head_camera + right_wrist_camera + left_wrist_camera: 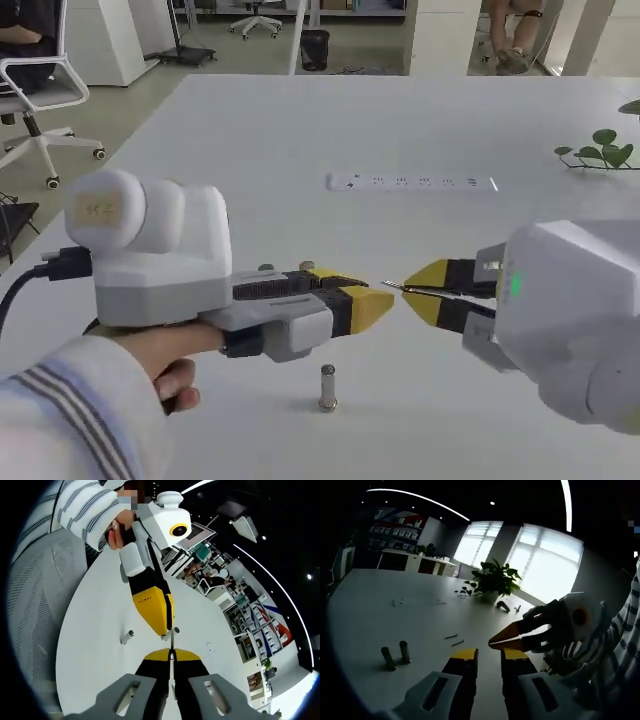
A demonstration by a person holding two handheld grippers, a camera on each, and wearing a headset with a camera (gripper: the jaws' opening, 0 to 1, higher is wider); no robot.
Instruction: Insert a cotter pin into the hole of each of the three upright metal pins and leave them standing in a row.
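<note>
The cotter pin [395, 288], a thin bright sliver, is clamped in the right gripper [425, 292] and held in the air above and to the right of the near metal pin [328, 387]. That pin is a short grey cylinder standing upright and looks bare. The left gripper [372, 295] hovers above that pin, its jaws narrowly apart with nothing seen between them, meeting the cotter tip to tip. Insertion seems not yet begun: next the cotter's point must come down and line up with the pin's cross hole, probably while the left gripper steadies the pin. A second metal pin [387, 658] and a third metal pin [405, 651] stand beyond the near one, and spare cotter pins [454, 639] lie farther off.
</note>
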